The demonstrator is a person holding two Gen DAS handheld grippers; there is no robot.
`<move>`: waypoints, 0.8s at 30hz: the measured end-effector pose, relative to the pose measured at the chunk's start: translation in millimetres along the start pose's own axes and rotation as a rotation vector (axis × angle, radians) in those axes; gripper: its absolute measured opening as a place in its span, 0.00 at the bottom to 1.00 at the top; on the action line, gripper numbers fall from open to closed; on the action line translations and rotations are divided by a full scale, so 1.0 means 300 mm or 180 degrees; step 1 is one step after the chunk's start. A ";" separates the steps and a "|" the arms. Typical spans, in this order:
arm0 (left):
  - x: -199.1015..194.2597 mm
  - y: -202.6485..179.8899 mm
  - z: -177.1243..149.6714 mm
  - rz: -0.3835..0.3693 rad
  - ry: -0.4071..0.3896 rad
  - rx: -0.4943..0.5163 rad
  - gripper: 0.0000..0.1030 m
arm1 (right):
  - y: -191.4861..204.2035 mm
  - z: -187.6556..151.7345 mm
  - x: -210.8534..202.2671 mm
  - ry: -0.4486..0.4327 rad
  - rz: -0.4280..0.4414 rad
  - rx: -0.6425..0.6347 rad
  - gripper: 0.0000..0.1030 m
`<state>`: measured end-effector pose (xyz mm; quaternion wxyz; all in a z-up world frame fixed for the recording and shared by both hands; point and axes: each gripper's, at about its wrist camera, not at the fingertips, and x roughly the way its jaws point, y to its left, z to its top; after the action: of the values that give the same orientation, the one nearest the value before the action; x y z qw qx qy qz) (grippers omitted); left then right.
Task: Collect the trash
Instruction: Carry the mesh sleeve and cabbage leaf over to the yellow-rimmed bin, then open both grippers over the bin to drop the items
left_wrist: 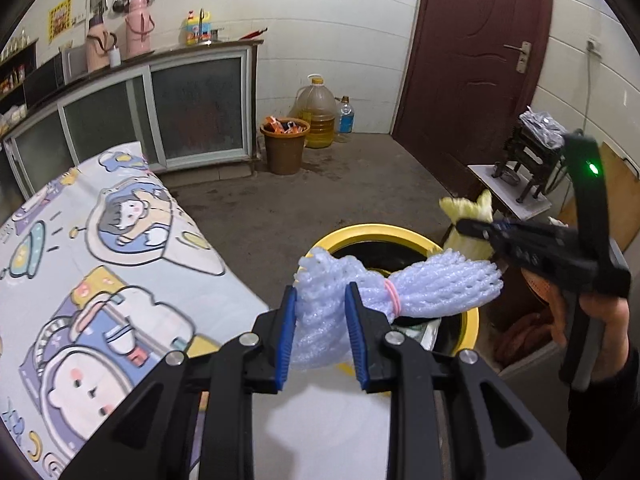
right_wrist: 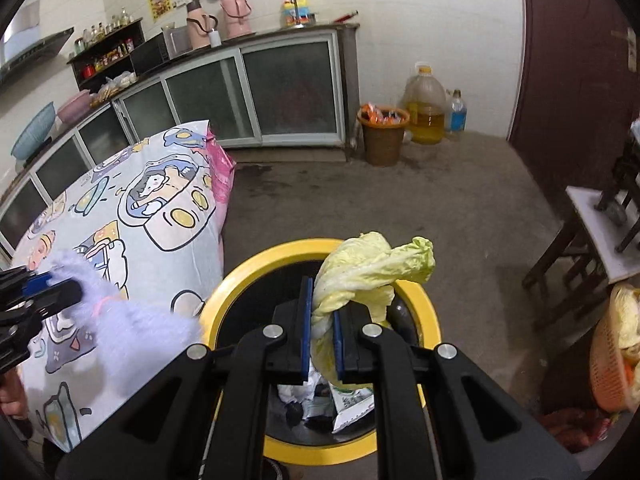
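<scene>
My left gripper [left_wrist: 321, 300] is shut on a pale purple foam net bundle [left_wrist: 400, 284] tied with a pink band, held over the near rim of the yellow-rimmed trash bin [left_wrist: 372, 232]. My right gripper [right_wrist: 322, 316] is shut on a yellow-green cabbage leaf [right_wrist: 372, 268], held above the bin's opening [right_wrist: 240, 276]. In the left wrist view the right gripper [left_wrist: 472, 229] and its leaf [left_wrist: 468, 208] show at the bin's far right. In the right wrist view the left gripper [right_wrist: 76, 292] and foam [right_wrist: 136, 320] show at left. Wrappers lie inside the bin [right_wrist: 344, 400].
A table with a cartoon-print cloth [left_wrist: 100, 260] stands left of the bin. A brown bucket of wrappers [left_wrist: 285, 148], an oil jug [left_wrist: 318, 116] and a water bottle [left_wrist: 345, 118] stand by the far wall. A small stand [left_wrist: 516, 188] and an orange basket [right_wrist: 612, 364] are at right.
</scene>
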<state>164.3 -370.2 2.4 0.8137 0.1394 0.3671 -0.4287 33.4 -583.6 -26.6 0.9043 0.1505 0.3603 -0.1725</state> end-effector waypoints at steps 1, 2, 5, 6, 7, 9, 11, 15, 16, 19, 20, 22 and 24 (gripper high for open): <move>0.033 -0.004 0.013 0.0006 0.0024 -0.0020 0.23 | -0.011 -0.003 0.011 0.0031 0.0007 0.0032 0.09; 0.062 -0.008 0.024 0.0018 0.0050 -0.0047 0.23 | -0.025 -0.007 0.029 0.0086 0.0022 0.0071 0.09; 0.158 -0.011 0.048 0.0001 0.0169 -0.0186 0.23 | -0.053 -0.012 0.061 0.0174 0.0077 0.0154 0.09; 0.188 -0.018 0.053 0.0007 0.0207 -0.0190 0.23 | -0.059 -0.015 0.069 0.0196 0.0086 0.0168 0.09; 0.207 -0.022 0.057 0.0016 0.0222 -0.0181 0.23 | -0.065 -0.018 0.077 0.0218 0.0103 0.0187 0.09; 0.242 -0.034 0.066 0.0031 0.0239 -0.0160 0.23 | -0.067 -0.024 0.084 0.0234 0.0116 0.0200 0.09; 0.268 -0.046 0.075 0.0006 0.0254 -0.0169 0.23 | -0.070 -0.026 0.086 0.0239 0.0104 0.0205 0.09; 0.281 -0.052 0.091 -0.0036 0.0229 -0.0221 0.29 | -0.087 -0.027 0.100 0.0319 0.0103 0.0244 0.10; 0.281 -0.049 0.095 -0.0034 0.0219 -0.0251 0.33 | -0.091 -0.027 0.105 0.0343 0.0105 0.0264 0.11; 0.271 -0.031 0.098 -0.0038 0.0180 -0.0352 0.50 | -0.105 -0.039 0.108 0.0388 0.0053 0.0319 0.23; 0.270 -0.025 0.098 -0.0026 0.0174 -0.0373 0.52 | -0.112 -0.042 0.106 0.0393 0.0063 0.0349 0.43; 0.267 -0.014 0.096 -0.0025 0.0177 -0.0435 0.58 | -0.119 -0.047 0.097 0.0364 0.0073 0.0419 0.55; 0.261 0.002 0.093 -0.0050 0.0186 -0.0519 0.64 | -0.122 -0.049 0.090 0.0356 0.0001 0.0414 0.54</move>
<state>206.5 -431.8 -34.5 0.8079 0.0822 0.4255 -0.3994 27.8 -616.0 -61.2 0.8711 0.2184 0.3982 -0.1868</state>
